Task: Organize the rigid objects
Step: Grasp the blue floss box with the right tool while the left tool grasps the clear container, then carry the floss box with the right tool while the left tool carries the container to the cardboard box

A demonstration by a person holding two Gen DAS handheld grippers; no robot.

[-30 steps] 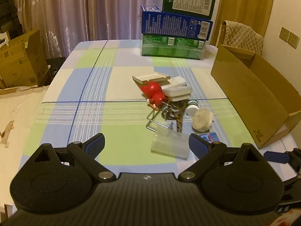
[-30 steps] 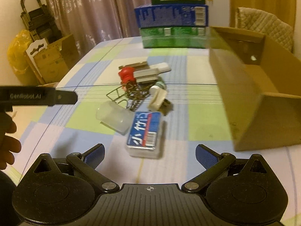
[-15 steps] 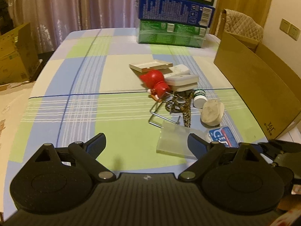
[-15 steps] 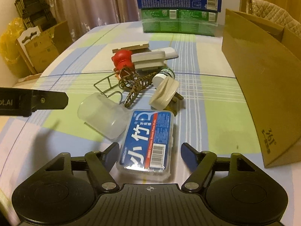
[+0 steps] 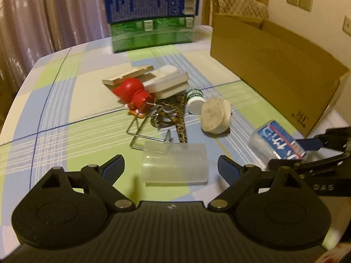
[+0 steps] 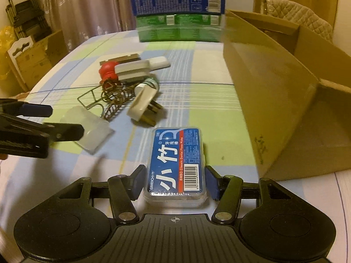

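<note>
Left wrist view: the left claw (image 5: 171, 167) hangs low over the checked worktop (image 5: 87, 131), spread wide and closing, with a frosted plastic cup (image 5: 174, 163) lying on its side between the fingers; neither pad touches it. Beyond the cup lies a heap: a bent wire rack (image 5: 147, 134), a patterned strap (image 5: 181, 120), a red toy (image 5: 132, 94), a white block (image 5: 166, 81), a flat wooden piece (image 5: 127, 75), a small green-and-white bottle (image 5: 194, 100) and a beige plug (image 5: 216, 116). At the right edge the right claw (image 5: 311, 151) is around a blue-labelled floss box (image 5: 276, 141). An open cardboard box (image 5: 274, 65) stands on the right of the worktop, and stacked cartons (image 5: 152, 19) stand at the far end.

Right wrist view: the right claw (image 6: 174, 183) is closing on the floss box (image 6: 176, 164), which lies flat on the worktop (image 6: 208, 100) just beside the cardboard box (image 6: 274, 87). Both pads sit against its long sides, pinching it. To the left, the left claw (image 6: 63, 120) brackets the plastic cup (image 6: 88, 129). The plug (image 6: 143, 104) lies just beyond the floss box, prongs toward it, with the heap behind.
</note>
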